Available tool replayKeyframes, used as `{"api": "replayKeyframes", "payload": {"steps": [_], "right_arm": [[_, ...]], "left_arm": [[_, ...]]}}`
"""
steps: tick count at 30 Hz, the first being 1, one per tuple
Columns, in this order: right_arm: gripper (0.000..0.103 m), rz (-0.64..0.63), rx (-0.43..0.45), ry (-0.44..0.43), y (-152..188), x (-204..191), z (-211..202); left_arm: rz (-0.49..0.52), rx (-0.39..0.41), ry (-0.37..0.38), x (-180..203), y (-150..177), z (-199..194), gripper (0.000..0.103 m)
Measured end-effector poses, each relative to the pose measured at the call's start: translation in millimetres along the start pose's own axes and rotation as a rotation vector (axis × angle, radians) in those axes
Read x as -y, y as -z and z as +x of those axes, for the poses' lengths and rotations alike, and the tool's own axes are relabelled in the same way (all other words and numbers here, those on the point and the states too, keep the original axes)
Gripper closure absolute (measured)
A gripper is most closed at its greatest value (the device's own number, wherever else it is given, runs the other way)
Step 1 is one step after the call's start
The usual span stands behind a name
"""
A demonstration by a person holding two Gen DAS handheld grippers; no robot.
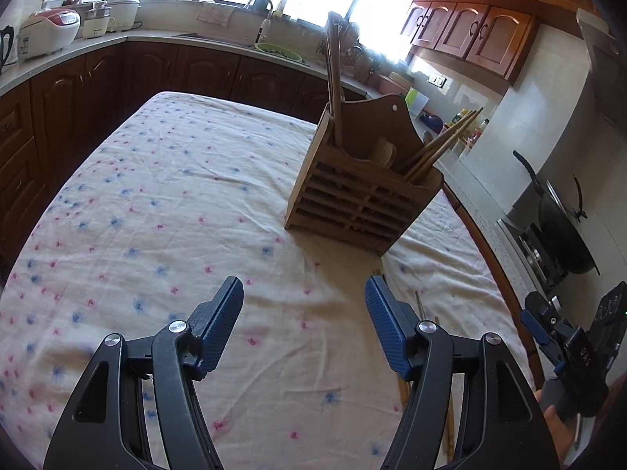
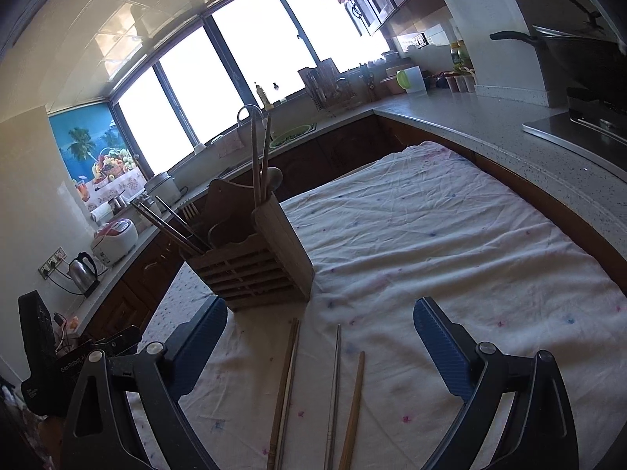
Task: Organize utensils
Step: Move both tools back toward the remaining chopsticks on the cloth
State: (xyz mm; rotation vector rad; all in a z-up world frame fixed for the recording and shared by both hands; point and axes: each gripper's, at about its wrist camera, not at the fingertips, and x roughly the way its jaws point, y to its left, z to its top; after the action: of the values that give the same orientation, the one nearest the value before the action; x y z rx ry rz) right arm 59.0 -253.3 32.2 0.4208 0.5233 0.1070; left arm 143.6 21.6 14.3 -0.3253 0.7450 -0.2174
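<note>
- Wooden holder (image 2: 254, 262) stands upright on the cloth-covered table (image 2: 450, 235), toward its left edge in the right wrist view; chopsticks and a spoon already lean in its compartments.
- Loose sticks on the cloth, just in front of the holder on its near side: a wooden pair (image 2: 285, 391) lying together, a metal stick (image 2: 335, 391), a single wooden stick (image 2: 352, 411). Side by side, slightly apart, none touching the holder.
- Long axes: all run near-to-far, roughly in line with the right gripper's fingers; far tips point at the holder's base.
- Right gripper (image 2: 319, 337): jaws wide apart, nothing held. The sticks lie directly below and between the fingers.
- Left gripper (image 1: 303, 321): jaws wide apart, nothing held; over bare cloth, with the sticks off by its right finger, mostly hidden.
- Judgement: right hand is nearer. Sticks lie along the fingers, so the jaws would close across their width; a straight descent should do.
- Risk: thin sticks flat on soft cloth; the pads may pinch fabric or take two at once.
</note>
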Motion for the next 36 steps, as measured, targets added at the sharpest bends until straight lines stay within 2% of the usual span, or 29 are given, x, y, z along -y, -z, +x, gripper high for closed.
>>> {"api": "replayKeyframes", "payload": {"steps": [6, 8, 10, 11, 14, 18, 21, 23, 26, 32, 36], "right_arm": [[0.007, -0.045, -0.051, 0.036, 18, 2, 5], [0.014, -0.061, -0.072, 0.051, 22, 3, 9], [0.031, -0.072, -0.113, 0.07, 26, 3, 16], [0.035, -0.077, -0.136, 0.079, 28, 4, 21], [0.057, -0.094, -0.196, 0.1, 35, 5, 33], [0.069, -0.131, -0.27, 0.114, 44, 2, 48], [0.072, -0.153, -0.322, 0.117, 51, 2, 59], [0.08, -0.176, -0.352, 0.124, 55, 1, 66], [0.094, -0.223, -0.348, 0.152, 56, 0, 70], [0.094, -0.173, -0.34, 0.165, 42, 22, 76], [0.094, -0.144, -0.333, 0.147, 40, 29, 74]], "left_arm": [[0.014, -0.041, -0.009, 3, 12, 7, 0.037], [0.019, -0.053, -0.012, 4, 14, 10, 0.037], [0.027, -0.064, -0.013, 6, 15, 12, 0.037], [0.033, -0.069, -0.013, 8, 16, 13, 0.037], [0.055, -0.081, -0.019, 13, 17, 17, 0.037], [0.082, -0.119, -0.029, 22, 17, 27, 0.037], [0.103, -0.14, -0.023, 32, 16, 38, 0.037], [0.129, -0.155, -0.022, 41, 15, 47, 0.038], [0.172, -0.179, -0.025, 55, 14, 64, 0.038], [0.218, -0.236, -0.03, 79, 12, 104, 0.038], [0.253, -0.258, -0.042, 94, 10, 126, 0.051]]}}
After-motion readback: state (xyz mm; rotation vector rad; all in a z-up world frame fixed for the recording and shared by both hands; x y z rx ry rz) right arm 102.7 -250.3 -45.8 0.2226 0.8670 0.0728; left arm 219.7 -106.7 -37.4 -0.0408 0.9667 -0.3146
